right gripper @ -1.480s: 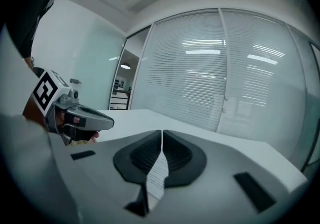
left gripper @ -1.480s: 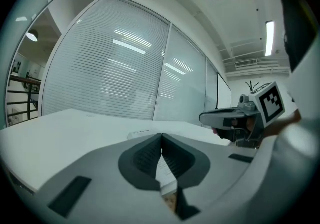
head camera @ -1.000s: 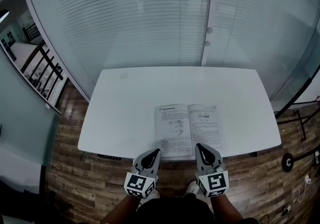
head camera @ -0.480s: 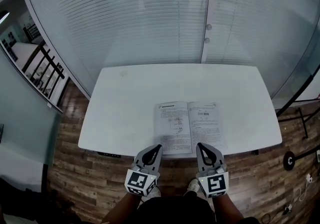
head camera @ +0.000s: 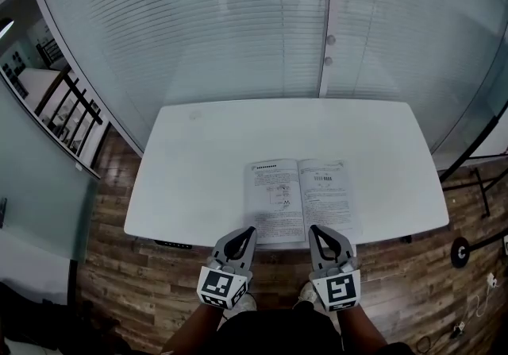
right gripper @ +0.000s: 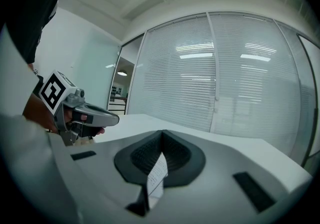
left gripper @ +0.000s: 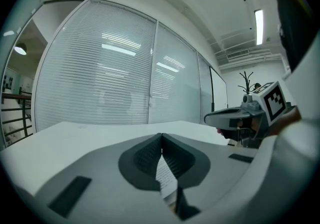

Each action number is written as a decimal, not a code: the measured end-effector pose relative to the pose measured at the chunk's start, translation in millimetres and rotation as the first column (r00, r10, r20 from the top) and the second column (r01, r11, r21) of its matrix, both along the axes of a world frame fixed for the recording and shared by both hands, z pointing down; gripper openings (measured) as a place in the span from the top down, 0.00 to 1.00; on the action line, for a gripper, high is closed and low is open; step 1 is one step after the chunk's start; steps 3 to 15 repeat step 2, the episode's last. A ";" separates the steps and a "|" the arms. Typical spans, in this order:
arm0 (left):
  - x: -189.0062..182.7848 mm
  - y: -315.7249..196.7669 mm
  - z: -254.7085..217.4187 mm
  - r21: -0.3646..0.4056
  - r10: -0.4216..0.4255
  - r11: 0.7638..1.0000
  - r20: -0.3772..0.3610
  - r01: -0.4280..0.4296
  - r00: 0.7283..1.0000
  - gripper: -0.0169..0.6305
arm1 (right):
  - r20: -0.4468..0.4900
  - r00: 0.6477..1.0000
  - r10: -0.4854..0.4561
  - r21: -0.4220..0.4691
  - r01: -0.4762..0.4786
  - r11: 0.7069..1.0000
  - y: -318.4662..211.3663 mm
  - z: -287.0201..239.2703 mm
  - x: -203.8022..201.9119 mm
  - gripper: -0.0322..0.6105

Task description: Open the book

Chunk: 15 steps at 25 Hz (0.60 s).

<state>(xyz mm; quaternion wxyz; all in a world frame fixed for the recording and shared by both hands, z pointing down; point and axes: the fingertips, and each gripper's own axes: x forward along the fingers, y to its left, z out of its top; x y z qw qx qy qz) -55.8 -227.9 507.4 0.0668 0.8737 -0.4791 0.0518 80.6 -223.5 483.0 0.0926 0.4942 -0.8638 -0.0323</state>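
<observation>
Left claw (head camera: 250, 229): jaws pressed together at the tips, pinching nothing. Right claw (head camera: 312, 228): the same, tips shut with nothing held. The two ride side by side with a gap between them, at the near edge of the white table (head camera: 198, 163). Both point across it, close to level.

Book (head camera: 302, 201): lies open and flat on the table, right of centre and close to the near edge. Two printed pages face up and the spine runs away from me.
- From above, the left claw's tip overlaps the near left corner of the left page.
- The right claw's tip overlaps the near edge of the right page, just beside the spine.
- I cannot tell whether either tip touches paper.
- In each gripper view, a sliver of printed page shows through the gap behind the closed tips.

Around:
- Past the table's far edge stands a glass wall (head camera: 238, 28) with lowered blinds, and two round knobs (head camera: 329, 40) on its upright strip.
- Wood floor (head camera: 111, 282) runs under and beside the table.
- A dark railing (head camera: 67, 99) shows at far left, beyond the glass.
- A black slanted frame (head camera: 476, 147) stands off the table's right end.
- The left gripper view shows a coat stand (left gripper: 246, 80) in the far corner.
</observation>
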 end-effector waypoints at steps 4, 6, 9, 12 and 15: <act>0.6 -1.1 -0.3 0.013 0.009 1.000 0.005 -0.009 1.000 0.96 | 0.005 1.000 0.008 -0.005 -0.008 1.000 -0.4 3.5 1.6 0.95; 0.6 -1.1 -0.3 0.013 0.009 1.000 0.005 -0.009 1.000 0.96 | 0.005 1.000 0.008 -0.005 -0.008 1.000 -0.4 3.5 1.6 0.95; 0.6 -1.1 -0.3 0.013 0.009 1.000 0.005 -0.009 1.000 0.96 | 0.005 1.000 0.008 -0.005 -0.008 1.000 -0.4 3.5 1.6 0.95; 0.6 -1.1 -0.3 0.013 0.009 1.000 0.005 -0.009 1.000 0.96 | 0.005 1.000 0.008 -0.005 -0.008 1.000 -0.4 3.5 1.6 0.95; 0.6 -1.1 -0.3 0.013 0.009 1.000 0.005 -0.009 1.000 0.96 | 0.005 1.000 0.008 -0.005 -0.008 1.000 -0.4 3.5 1.6 0.95</act>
